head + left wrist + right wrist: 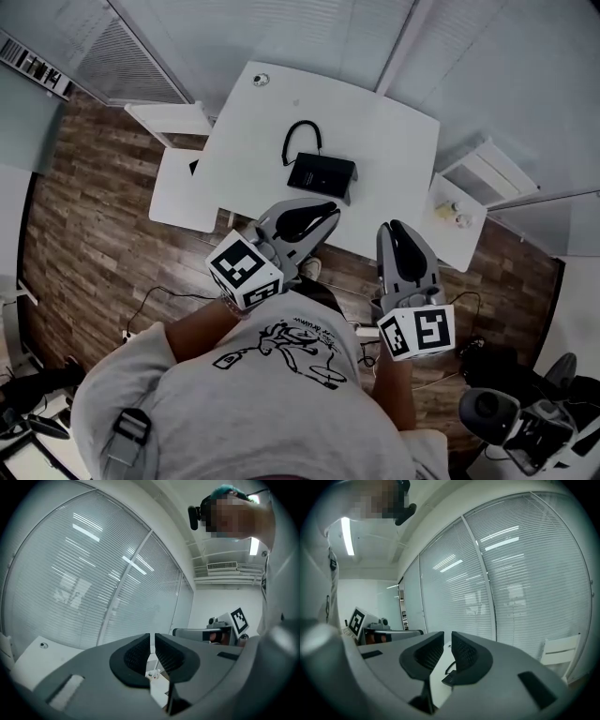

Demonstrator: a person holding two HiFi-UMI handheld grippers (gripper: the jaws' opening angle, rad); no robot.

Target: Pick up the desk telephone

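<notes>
Frankly, the telephone (322,174) is clear only from the head view: black, flat near the middle of the white bench (394,141), its cord (302,139) looping toward the bench's far side. In the right gripper view I get just a dark corner of it (448,680) low in the slit, the rest hidden behind the jaws. The left gripper view shows none of it, only small items through the slit that I cannot identify.

Left gripper (330,210) hangs over the bench's near edge, clear of the telephone. Its jaws (152,639) are drawn to a thin slit with nothing gripped. Right gripper (394,227) sits just off that same edge, and its jaws (447,639) are equally narrow and empty.

I can read no brand on the telephone. The shirt print (281,349) is an illegible scrawl, and the cubes (246,269) carry square patterns only.
</notes>
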